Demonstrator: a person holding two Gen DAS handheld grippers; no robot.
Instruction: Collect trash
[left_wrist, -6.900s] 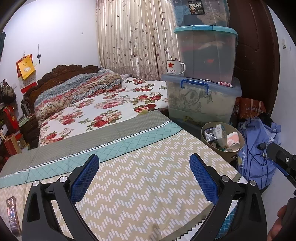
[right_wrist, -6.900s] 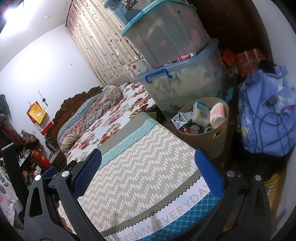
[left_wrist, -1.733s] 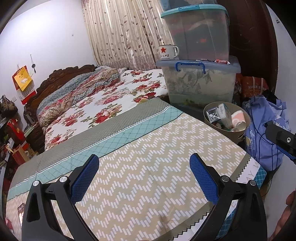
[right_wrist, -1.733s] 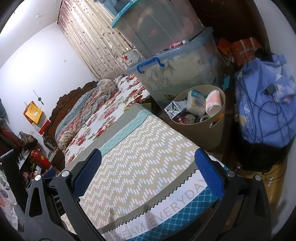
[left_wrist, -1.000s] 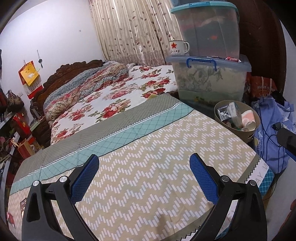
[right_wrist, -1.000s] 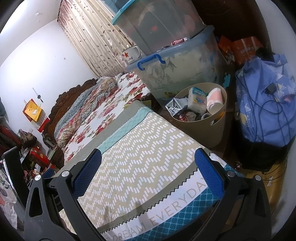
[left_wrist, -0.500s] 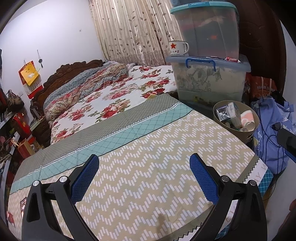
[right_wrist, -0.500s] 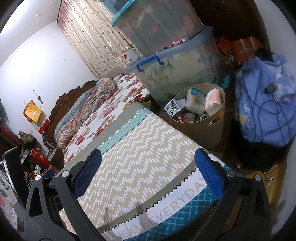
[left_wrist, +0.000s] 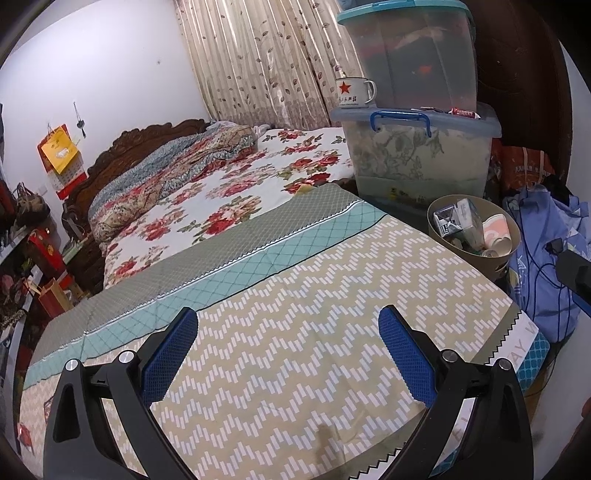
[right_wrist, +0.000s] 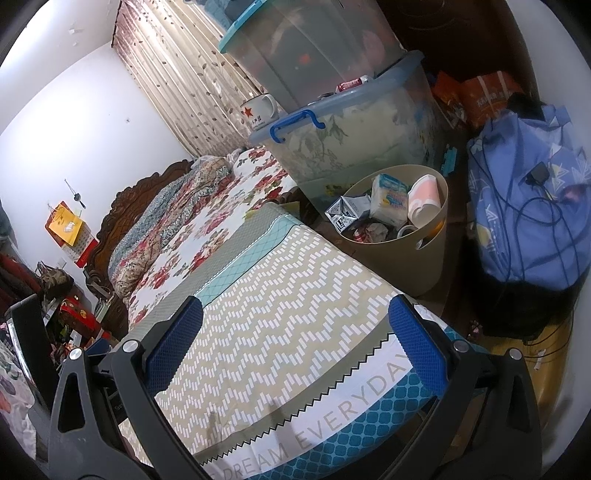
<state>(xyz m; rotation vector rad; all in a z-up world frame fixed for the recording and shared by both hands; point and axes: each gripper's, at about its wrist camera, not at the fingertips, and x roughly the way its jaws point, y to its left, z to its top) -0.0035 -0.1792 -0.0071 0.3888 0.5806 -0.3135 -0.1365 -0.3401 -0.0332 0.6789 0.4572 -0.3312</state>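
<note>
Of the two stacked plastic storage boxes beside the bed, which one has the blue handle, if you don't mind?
The lower storage box has the blue handle on its lid. The upper storage box has a teal lid and no visible handle.

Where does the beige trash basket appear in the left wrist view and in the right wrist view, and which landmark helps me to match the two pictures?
Left wrist view: the beige trash basket is at the right, past the bed corner.
Right wrist view: the beige trash basket is right of centre, beside the bed.
Shared landmark: the white mug with a red star on the storage box with blue handle behind the basket.
</note>
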